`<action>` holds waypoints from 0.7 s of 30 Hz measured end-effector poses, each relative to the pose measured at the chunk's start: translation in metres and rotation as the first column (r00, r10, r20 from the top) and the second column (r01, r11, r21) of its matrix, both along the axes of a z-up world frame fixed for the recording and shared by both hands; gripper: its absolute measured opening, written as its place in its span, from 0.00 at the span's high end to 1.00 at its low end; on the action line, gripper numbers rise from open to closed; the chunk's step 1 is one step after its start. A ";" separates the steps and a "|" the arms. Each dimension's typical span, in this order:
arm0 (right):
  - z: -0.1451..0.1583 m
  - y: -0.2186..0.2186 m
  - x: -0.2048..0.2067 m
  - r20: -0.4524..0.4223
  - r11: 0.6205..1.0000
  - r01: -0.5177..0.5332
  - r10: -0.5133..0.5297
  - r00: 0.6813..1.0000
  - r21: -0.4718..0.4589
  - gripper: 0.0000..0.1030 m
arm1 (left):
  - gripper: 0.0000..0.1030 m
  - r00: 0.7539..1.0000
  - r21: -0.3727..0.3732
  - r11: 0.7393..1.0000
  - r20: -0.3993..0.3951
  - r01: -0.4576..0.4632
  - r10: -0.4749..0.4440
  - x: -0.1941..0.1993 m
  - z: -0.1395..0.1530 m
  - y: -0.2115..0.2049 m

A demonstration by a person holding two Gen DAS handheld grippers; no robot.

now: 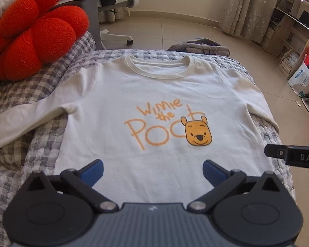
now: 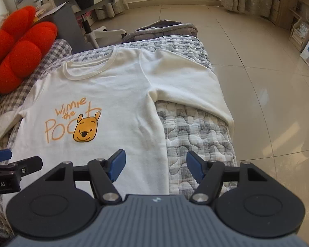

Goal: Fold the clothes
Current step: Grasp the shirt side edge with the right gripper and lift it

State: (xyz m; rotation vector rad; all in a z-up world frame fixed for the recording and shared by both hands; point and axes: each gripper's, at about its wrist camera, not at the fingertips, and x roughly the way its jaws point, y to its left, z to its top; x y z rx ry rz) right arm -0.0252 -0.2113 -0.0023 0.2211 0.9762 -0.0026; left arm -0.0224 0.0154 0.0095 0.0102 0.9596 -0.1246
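Left gripper (image 1: 152, 171) seen spread wide, nothing pinched, hovering above shirt hem. Right gripper (image 2: 156, 167) also spread, empty, held over shirt's right edge. White sweatshirt (image 1: 154, 94) laid flat, front up, on grey checked quilt (image 2: 195, 127); sleeves spread outward, orange print centred. Red flower cushion (image 1: 35, 30) seen at far left. Folded grey clothes (image 1: 204, 46) noted beyond collar, at bed edge.
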 end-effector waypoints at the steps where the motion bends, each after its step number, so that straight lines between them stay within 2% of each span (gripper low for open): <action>1: -0.003 -0.007 0.003 0.007 0.999 0.022 -0.022 1.000 0.028 0.33 | 0.00 1.000 0.005 1.000 0.013 -0.006 0.006 0.003 -0.001 -0.001; 5: -0.016 -0.036 0.017 0.021 0.971 0.138 -0.145 0.989 0.195 0.33 | 0.00 0.998 0.048 0.999 0.056 -0.016 0.014 0.018 -0.006 -0.010; 8: -0.022 -0.047 0.030 0.028 0.938 0.191 -0.208 0.978 0.290 0.33 | 0.00 0.998 0.045 0.999 0.059 -0.005 0.002 0.029 -0.011 -0.024; 13: -0.036 -0.056 0.044 0.036 0.899 0.265 -0.295 0.955 0.347 0.33 | 0.00 0.996 0.043 0.999 0.082 0.015 -0.018 0.039 -0.016 -0.040; 17: -0.042 -0.057 0.039 0.104 0.854 0.320 -0.393 0.914 0.411 0.32 | 0.00 0.996 0.038 0.999 0.086 0.008 -0.011 0.047 -0.023 -0.044; 19: -0.044 -0.055 0.037 0.142 0.848 0.330 -0.419 0.897 0.416 0.32 | 0.00 0.996 0.029 1.000 0.087 -0.003 0.000 0.051 -0.026 -0.045; 21: -0.047 -0.060 0.036 0.155 0.824 0.346 -0.453 0.878 0.448 0.33 | 0.00 0.997 0.015 1.000 0.082 -0.011 0.010 0.053 -0.028 -0.043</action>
